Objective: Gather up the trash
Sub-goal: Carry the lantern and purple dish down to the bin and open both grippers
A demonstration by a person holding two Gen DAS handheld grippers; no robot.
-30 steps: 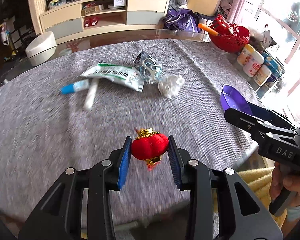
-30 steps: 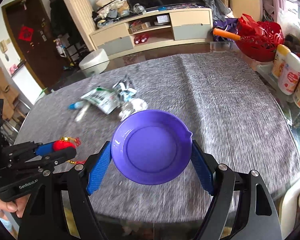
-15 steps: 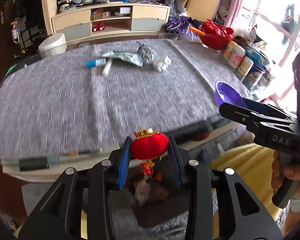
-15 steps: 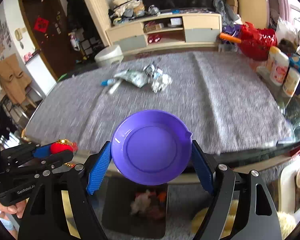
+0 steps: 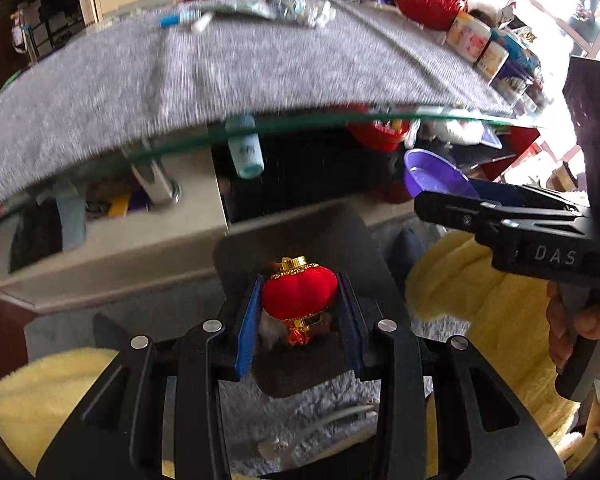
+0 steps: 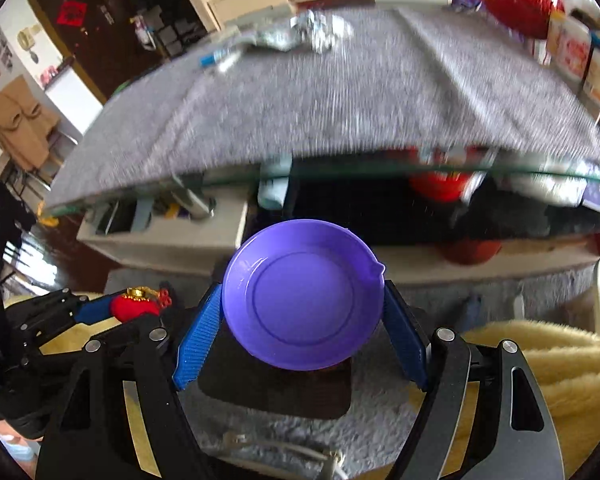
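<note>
lantern [image 5: 300, 294] sits clamped between the fingers of your left gripper [image 5: 300, 320], low centre of the left wrist view, hanging right over the dark bin [image 5: 292, 256] on the floor below the bench edge. your right gripper [image 6: 300, 328] has its fingers closed on the rim of the purple dish [image 6: 302, 294], centre of the right wrist view, also above the bin and just beside the left one. so two pieces look ready to drop; neither is released yet. some pale and reddish scraps seem to lie in the bin under the lantern, too hidden to name. more is left up on the grey bench [image 5: 180, 80]: at the upper middle of the frame a blue-capped tube [image 5: 176, 21], a flattened wrapper [image 5: 248, 8] and crumpled foil and paper [image 5: 304, 10] lie close together, blurred. judging by that, you are partway through, with another trip or two to the far side of the bench.
</note>
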